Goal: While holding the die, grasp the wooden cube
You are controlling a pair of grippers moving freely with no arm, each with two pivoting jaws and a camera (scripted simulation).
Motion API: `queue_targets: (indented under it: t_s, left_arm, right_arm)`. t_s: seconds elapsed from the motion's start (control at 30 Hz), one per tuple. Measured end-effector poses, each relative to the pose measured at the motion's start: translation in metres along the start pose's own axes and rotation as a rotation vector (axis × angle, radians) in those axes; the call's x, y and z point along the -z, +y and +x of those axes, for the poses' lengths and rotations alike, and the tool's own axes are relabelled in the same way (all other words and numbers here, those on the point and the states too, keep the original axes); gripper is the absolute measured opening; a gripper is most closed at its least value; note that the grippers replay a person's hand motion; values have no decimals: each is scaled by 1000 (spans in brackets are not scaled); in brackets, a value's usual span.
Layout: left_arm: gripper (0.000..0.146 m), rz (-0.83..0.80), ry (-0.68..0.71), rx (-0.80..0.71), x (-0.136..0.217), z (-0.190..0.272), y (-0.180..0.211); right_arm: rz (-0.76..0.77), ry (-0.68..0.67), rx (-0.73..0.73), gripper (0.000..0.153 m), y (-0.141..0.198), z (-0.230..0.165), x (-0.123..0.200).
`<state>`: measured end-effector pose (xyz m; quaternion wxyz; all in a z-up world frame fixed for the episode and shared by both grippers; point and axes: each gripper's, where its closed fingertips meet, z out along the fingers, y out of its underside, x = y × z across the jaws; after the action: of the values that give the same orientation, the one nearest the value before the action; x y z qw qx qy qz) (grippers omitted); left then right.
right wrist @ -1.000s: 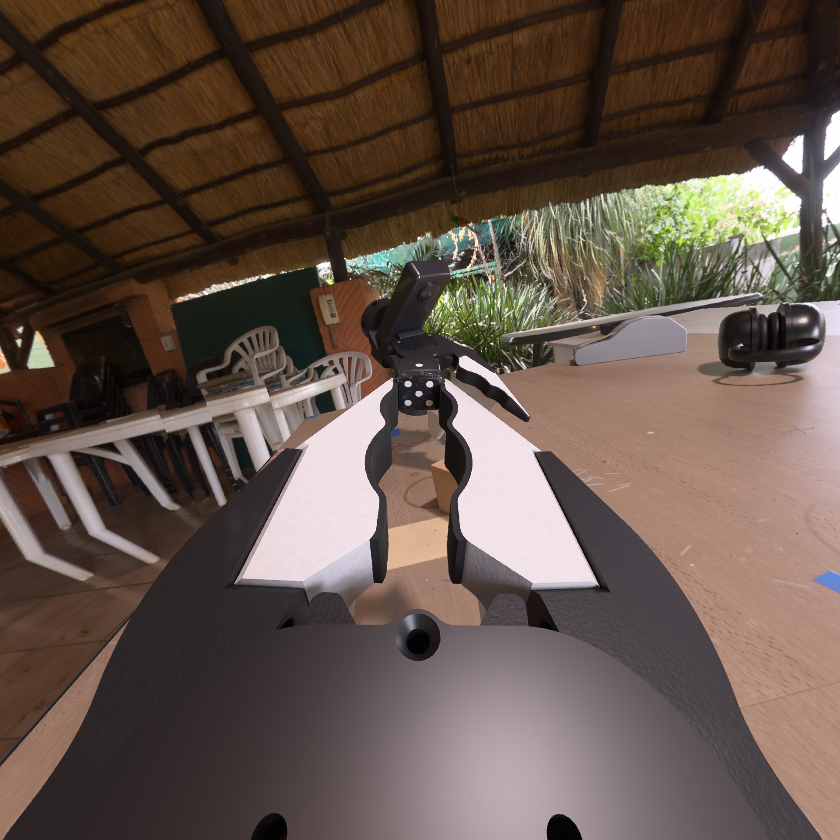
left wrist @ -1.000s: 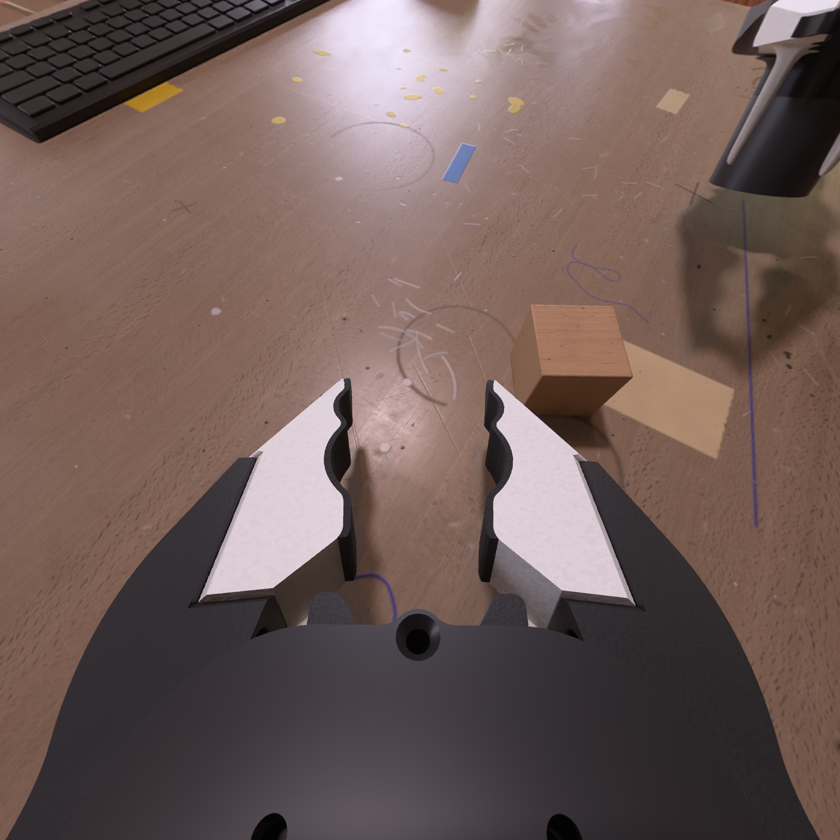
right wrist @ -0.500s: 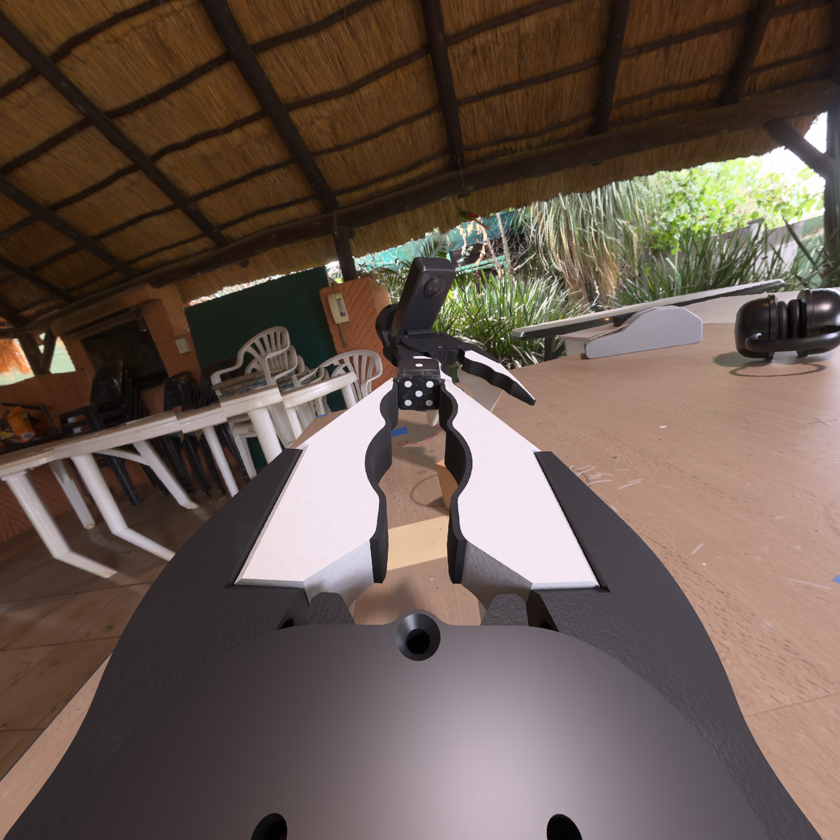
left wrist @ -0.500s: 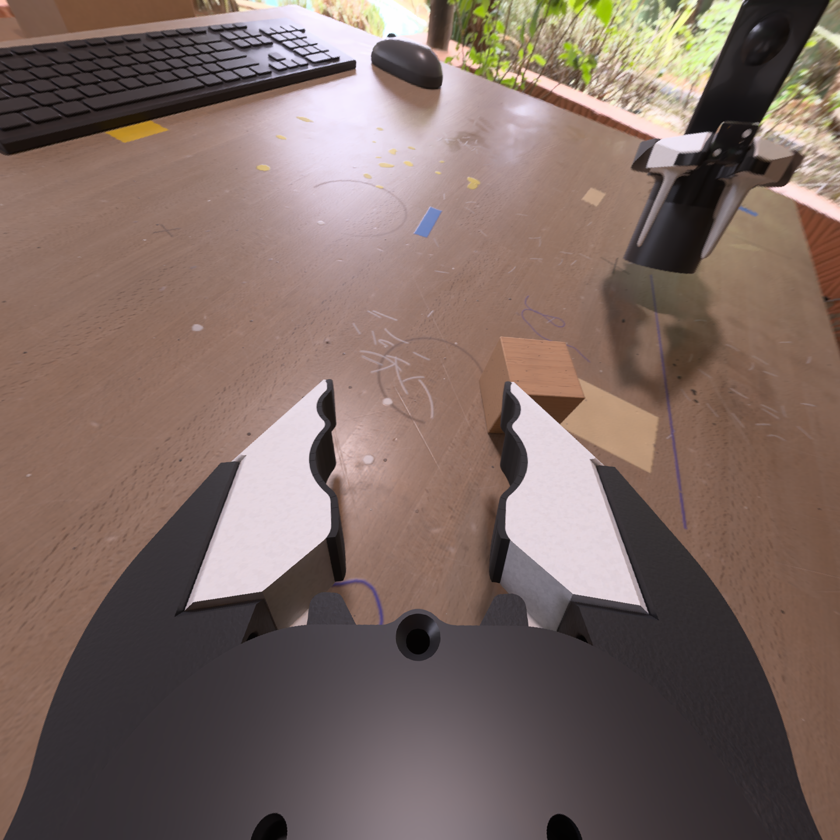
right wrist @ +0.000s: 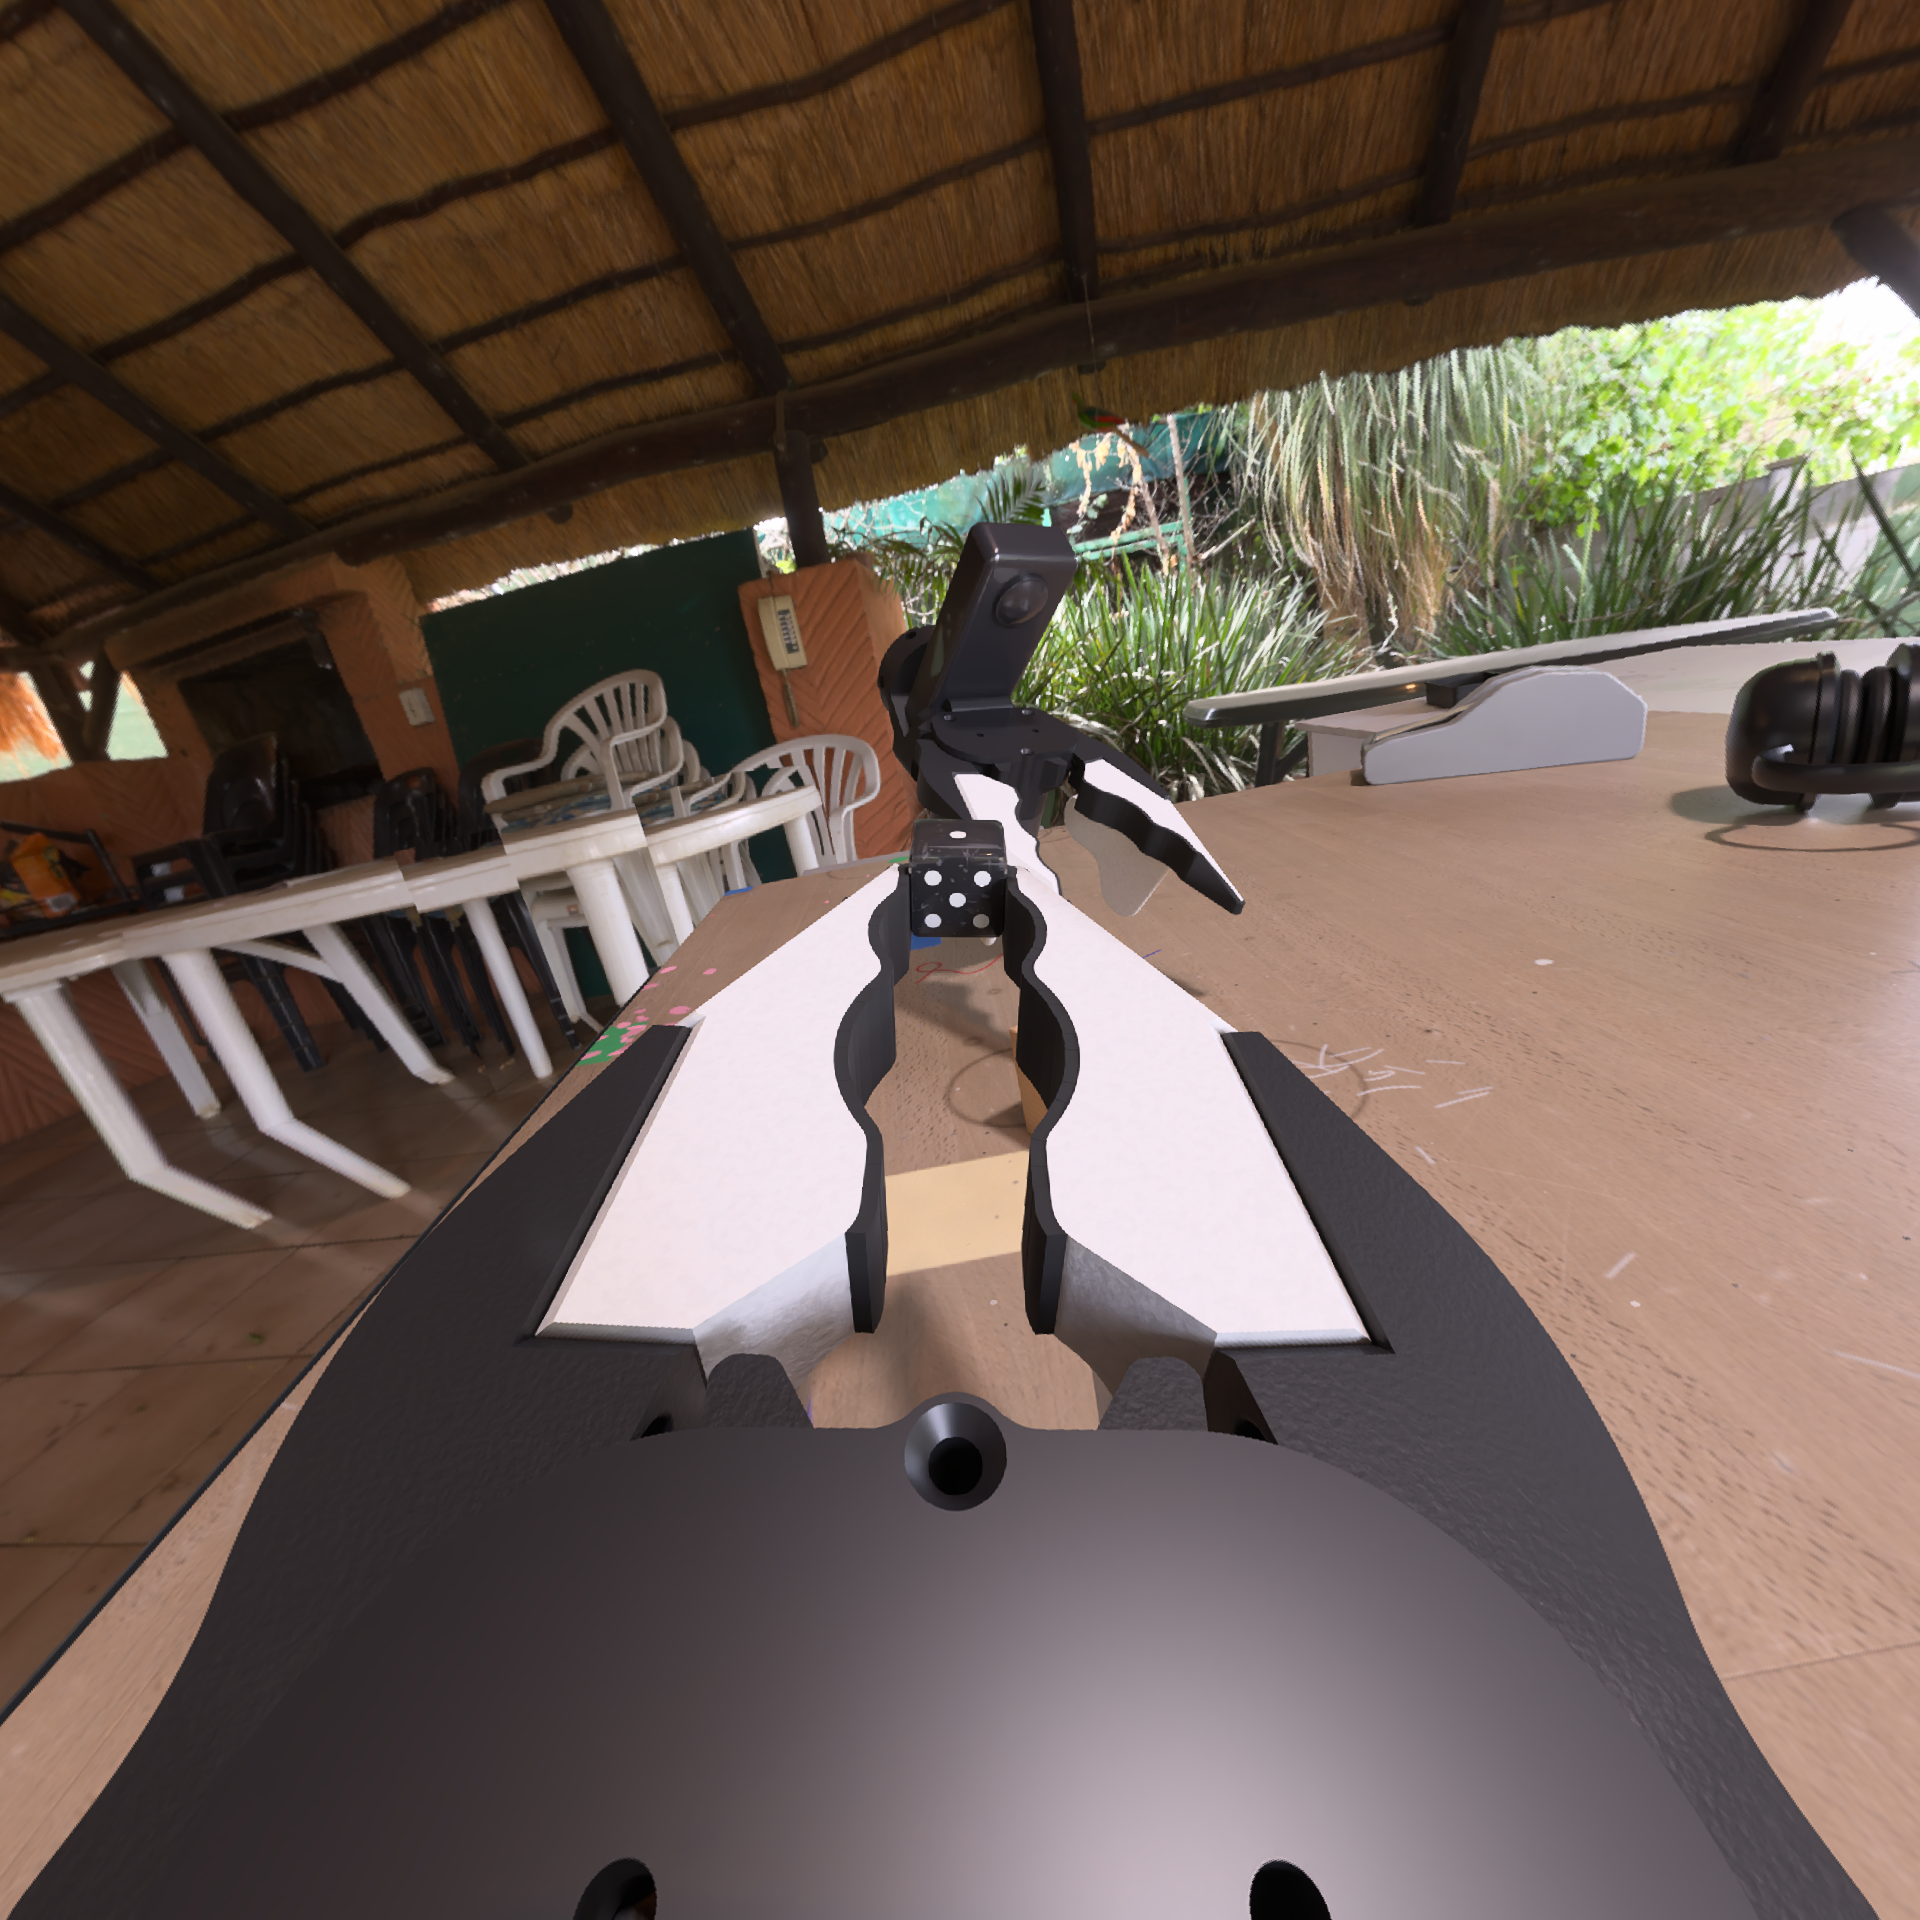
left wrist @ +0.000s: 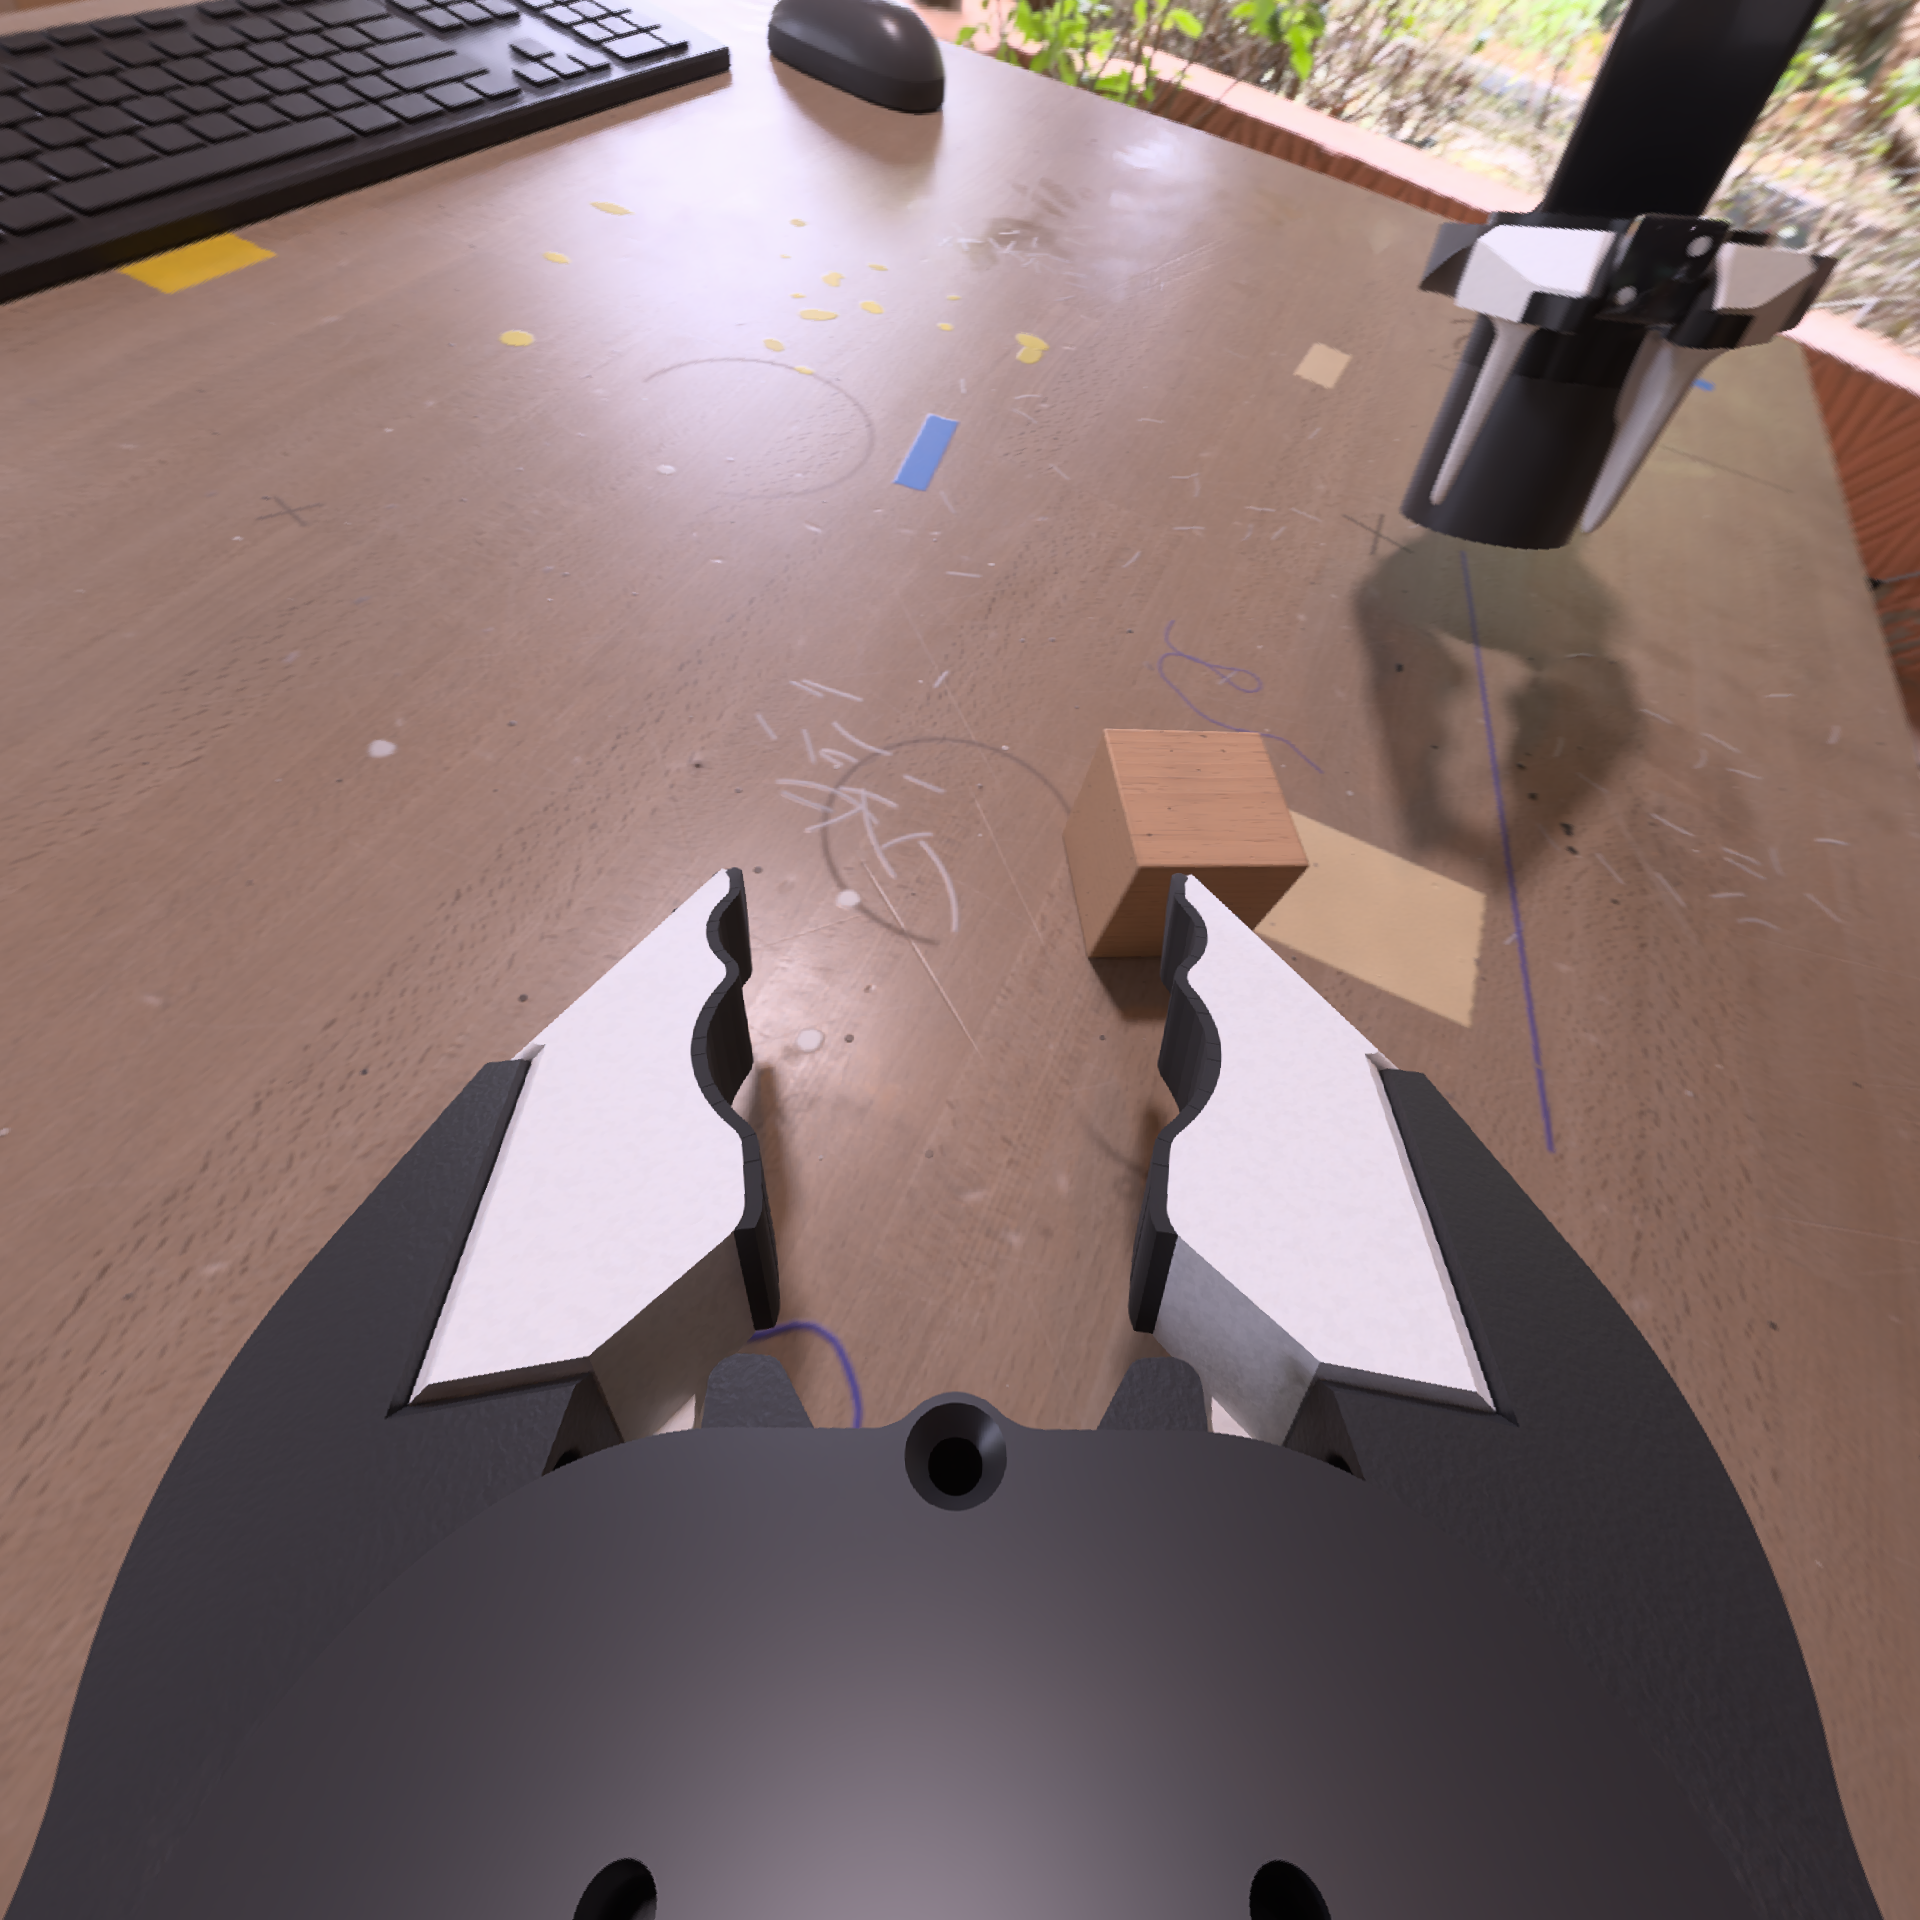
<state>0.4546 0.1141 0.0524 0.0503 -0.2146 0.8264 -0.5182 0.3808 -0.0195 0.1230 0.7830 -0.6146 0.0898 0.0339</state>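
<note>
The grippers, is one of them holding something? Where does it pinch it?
The right gripper pinches the black die by two opposite sides, right at its tips. The left gripper is open and holds nothing.

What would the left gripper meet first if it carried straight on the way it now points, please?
Probably the bare table: the open left gripper aims down at the scratched patch just left of the wooden cube, whose near corner sits behind its right fingertip, so that finger might clip it.

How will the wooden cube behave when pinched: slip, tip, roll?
The wooden cube looks rigid, with flat faces, so it probably won't roll or tip. Its smooth finish might slip slightly. The open left hand-held gripper sits off-centre, so it may nudge it sideways.
</note>
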Motion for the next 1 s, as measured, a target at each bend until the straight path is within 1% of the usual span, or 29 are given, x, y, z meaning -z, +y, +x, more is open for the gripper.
queue_targets:
  t_s: [0.13,0.17,0.27,0.33,0.43,0.6,0.67,0.83,0.97,1.0]
  left_arm:
    - [75,-18,-81,-46,0,-5,1]
    - [71,-30,-101,-69,-1,-5,2]
    - [53,-79,-134,-154,-5,-3,5]
    - [46,-95,-146,-198,-6,-2,6]
    - [45,-92,-93,-210,-6,3,6]
    - [41,-69,97,-263,-6,23,5]
    - [41,-72,127,-296,-10,28,5]
    - [41,-101,177,-436,-22,43,2]
    - [39,-106,273,-582,-32,58,0]
    - [39,-116,290,-599,-34,60,-1]
  right_arm:
    - [-28,-9,20,16,3,-4,-3]
    - [-36,-11,25,16,4,-4,-3]
    - [-52,-17,32,16,6,-7,-5]
    - [-54,-19,34,16,7,-8,-5]
    - [-49,-19,32,16,6,-9,-4]
    - [-61,-25,49,16,7,-12,-3]
    - [-64,-26,50,16,7,-13,-3]
    - [-62,-34,48,16,7,-14,-3]
    - [-68,-37,53,16,8,-15,-3]
    - [-69,-36,54,16,8,-15,-3]
